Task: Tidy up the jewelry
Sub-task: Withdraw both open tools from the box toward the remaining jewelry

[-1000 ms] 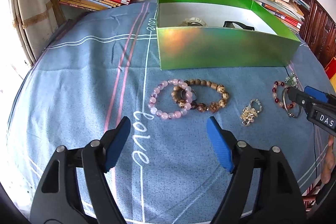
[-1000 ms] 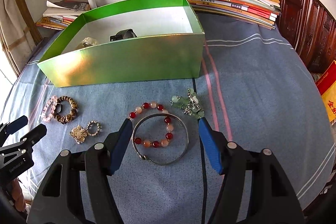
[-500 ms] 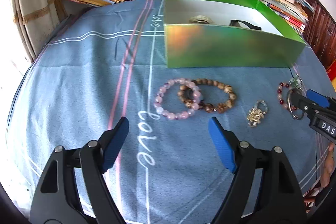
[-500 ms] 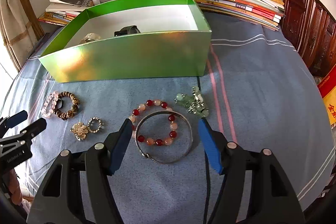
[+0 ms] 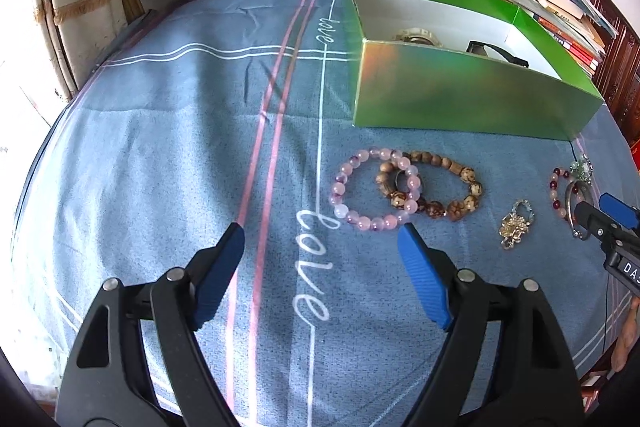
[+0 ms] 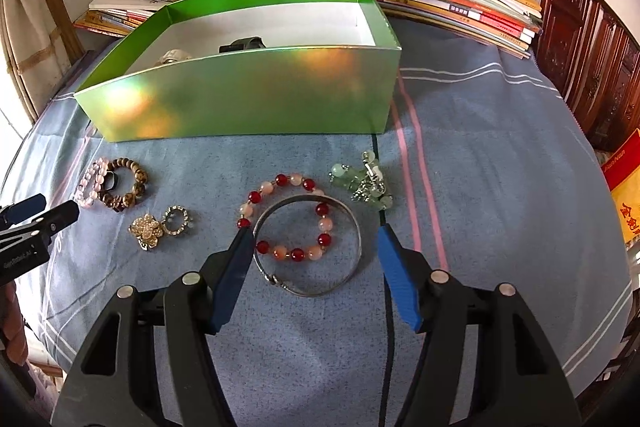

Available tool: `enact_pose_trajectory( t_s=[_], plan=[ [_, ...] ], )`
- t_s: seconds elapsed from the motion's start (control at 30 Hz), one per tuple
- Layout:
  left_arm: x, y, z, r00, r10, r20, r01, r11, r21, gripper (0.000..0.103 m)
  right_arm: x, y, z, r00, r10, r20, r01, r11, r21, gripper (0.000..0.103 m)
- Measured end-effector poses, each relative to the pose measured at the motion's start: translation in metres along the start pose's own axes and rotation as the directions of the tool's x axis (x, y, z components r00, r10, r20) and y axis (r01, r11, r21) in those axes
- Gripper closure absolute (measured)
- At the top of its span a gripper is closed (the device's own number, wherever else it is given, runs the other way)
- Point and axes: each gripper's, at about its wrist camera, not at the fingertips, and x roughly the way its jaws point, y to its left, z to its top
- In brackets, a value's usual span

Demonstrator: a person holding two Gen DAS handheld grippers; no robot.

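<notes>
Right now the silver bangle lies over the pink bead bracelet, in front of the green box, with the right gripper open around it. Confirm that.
One detail is wrong. The silver bangle overlaps the red and peach bead bracelet, not the pink one; the pink bead bracelet lies far to the left, overlapping the brown wooden bead bracelet. The right wrist view shows this. The rest holds: it lies before the green box, between the open right gripper fingers.

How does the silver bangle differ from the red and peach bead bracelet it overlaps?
The silver bangle is one plain metal band with a clasp; the red and peach bead bracelet is a string of round beads. The bangle looks slightly wider and lies over the bracelet's near side. Both lie flat on the blue cloth, between the open right gripper's fingers.
</notes>
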Motion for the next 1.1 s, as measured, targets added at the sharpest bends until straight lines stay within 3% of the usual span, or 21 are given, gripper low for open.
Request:
enact_pose_trajectory(
  t_s=[0.5, 0.6, 0.73, 0.9, 0.97, 1.1],
  plan=[
    [0.009, 0.015, 0.008, 1.000, -0.011, -0.014, 0.010, 0.998, -0.066, 0.022, 0.001, -0.019, 0.001, 0.999, -0.040, 0.004, 0.039, 0.998, 0.057, 0.040],
    [0.003, 0.008, 0.010, 0.999, -0.053, 0.005, 0.053, 0.996, -0.070, 0.022, 0.001, -0.019, 0.001, 0.999, -0.041, 0.003, 0.041, 0.997, 0.061, 0.040],
    [-0.008, -0.028, 0.005, 0.991, -0.126, 0.035, 0.125, 0.992, 0.037, 0.025, 0.002, -0.016, -0.001, 0.999, -0.045, 0.002, 0.045, 0.998, 0.054, 0.040],
    [-0.008, -0.068, -0.001, 0.983, -0.185, 0.010, 0.182, 0.974, 0.137, 0.028, 0.003, -0.017, -0.005, 0.997, -0.074, 0.011, 0.074, 0.996, 0.044, 0.041],
    [-0.008, -0.080, -0.001, 0.979, -0.204, 0.006, 0.201, 0.967, 0.156, 0.029, 0.003, -0.020, -0.005, 0.997, -0.077, 0.019, 0.076, 0.996, 0.044, 0.054],
    [-0.003, -0.100, 0.000, 0.977, -0.215, -0.001, 0.211, 0.959, 0.190, 0.034, 0.005, -0.022, -0.001, 0.996, -0.080, 0.026, 0.079, 0.996, 0.044, 0.070]
  ],
)
